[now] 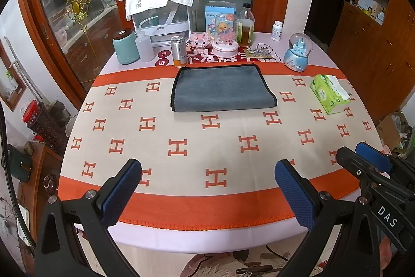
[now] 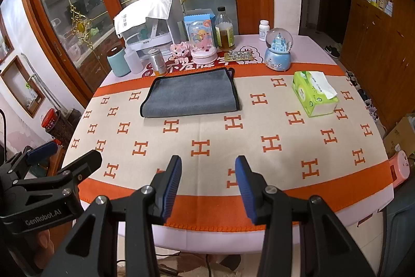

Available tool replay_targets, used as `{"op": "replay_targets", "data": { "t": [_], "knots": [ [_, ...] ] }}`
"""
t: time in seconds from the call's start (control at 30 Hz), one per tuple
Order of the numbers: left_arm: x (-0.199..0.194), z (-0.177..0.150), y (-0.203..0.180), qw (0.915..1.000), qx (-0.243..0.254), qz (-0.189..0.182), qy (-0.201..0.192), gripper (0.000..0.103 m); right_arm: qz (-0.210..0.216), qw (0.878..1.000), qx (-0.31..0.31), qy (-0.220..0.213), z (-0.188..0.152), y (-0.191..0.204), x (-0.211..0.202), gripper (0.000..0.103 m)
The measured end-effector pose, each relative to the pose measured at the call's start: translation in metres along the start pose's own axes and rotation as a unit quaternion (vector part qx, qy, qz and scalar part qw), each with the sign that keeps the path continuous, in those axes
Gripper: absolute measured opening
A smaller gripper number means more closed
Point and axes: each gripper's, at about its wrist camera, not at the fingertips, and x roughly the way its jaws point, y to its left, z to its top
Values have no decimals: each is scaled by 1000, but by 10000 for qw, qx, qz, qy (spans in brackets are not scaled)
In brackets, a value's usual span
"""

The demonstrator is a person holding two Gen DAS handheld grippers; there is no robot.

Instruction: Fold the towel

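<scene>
Hovering at the near edge of the table (image 1: 233, 232), your left gripper (image 1: 207, 196) and right gripper (image 2: 207, 186) both hang empty with fingers spread apart, well short of the grey towel (image 1: 223, 88). It lies flat, already doubled it seems, just this side of the silver can (image 1: 179, 51). Expect soft, light, floppy cloth, so pinch its black-bound corners.

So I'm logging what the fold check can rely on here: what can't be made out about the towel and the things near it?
- Towel: layer count hidden in both views; only the top face shows.
- Can: label too small in either view.
- Bottle: lower part hidden by the pink dome toy, right wrist view.
- Left gripper and right gripper: handles cut off by the frame bottom.
</scene>
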Motion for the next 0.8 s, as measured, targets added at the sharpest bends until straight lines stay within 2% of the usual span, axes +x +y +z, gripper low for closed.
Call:
{"op": "replay_targets", "data": {
  "t": [0.8],
  "knots": [
    [-1, 0, 2, 10000, 22, -6, 16, 102, -12, 10000, -61, -26, 5, 2, 0, 43]
  ]
}}
